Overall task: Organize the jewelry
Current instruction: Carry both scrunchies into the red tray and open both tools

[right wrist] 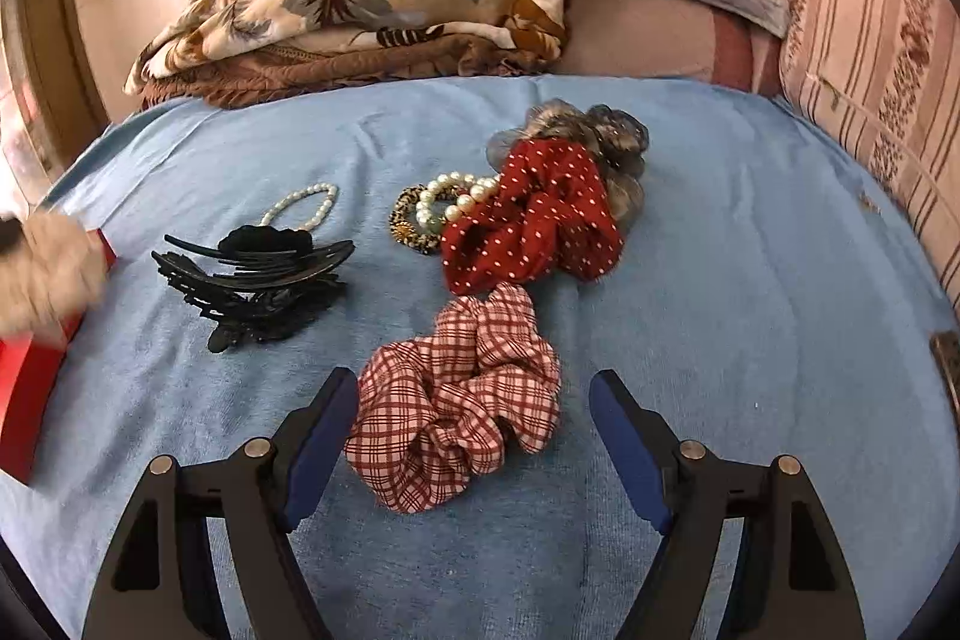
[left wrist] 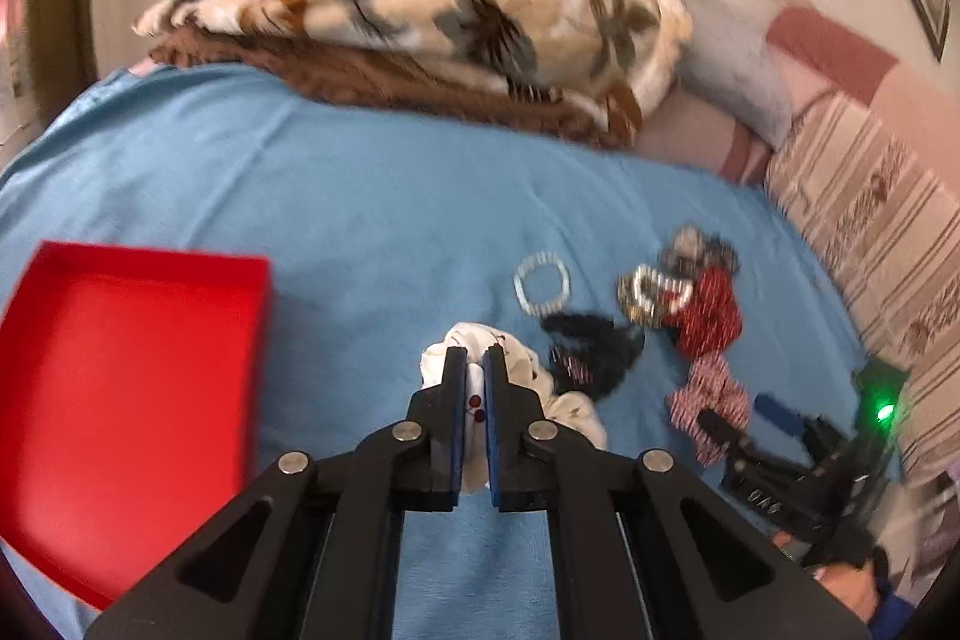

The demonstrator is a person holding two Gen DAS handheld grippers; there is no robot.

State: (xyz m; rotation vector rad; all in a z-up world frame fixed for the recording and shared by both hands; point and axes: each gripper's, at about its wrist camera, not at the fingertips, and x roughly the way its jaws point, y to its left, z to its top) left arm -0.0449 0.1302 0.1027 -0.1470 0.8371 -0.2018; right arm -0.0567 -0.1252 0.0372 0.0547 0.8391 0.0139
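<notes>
Left gripper [left wrist: 475,361] pinching a white scrunchie [left wrist: 521,370] above the blue sheet [left wrist: 360,196], just right of the red tray [left wrist: 129,400]. Right gripper [right wrist: 471,403] spread wide around a checked scrunchie [right wrist: 456,400]. Further back: dotted red scrunchie [right wrist: 534,220], black hair claw [right wrist: 258,280], pearl bracelet [right wrist: 303,205].

A white scrunchie [left wrist: 474,394] sits pinched between gripper fingers. A checked scrunchie [right wrist: 456,400], polka-dot red scrunchie [right wrist: 534,214], black claw clips [right wrist: 258,280] and pearl bracelets [right wrist: 306,205] lie on blue cloth; the red tray [left wrist: 132,400] looks empty.
</notes>
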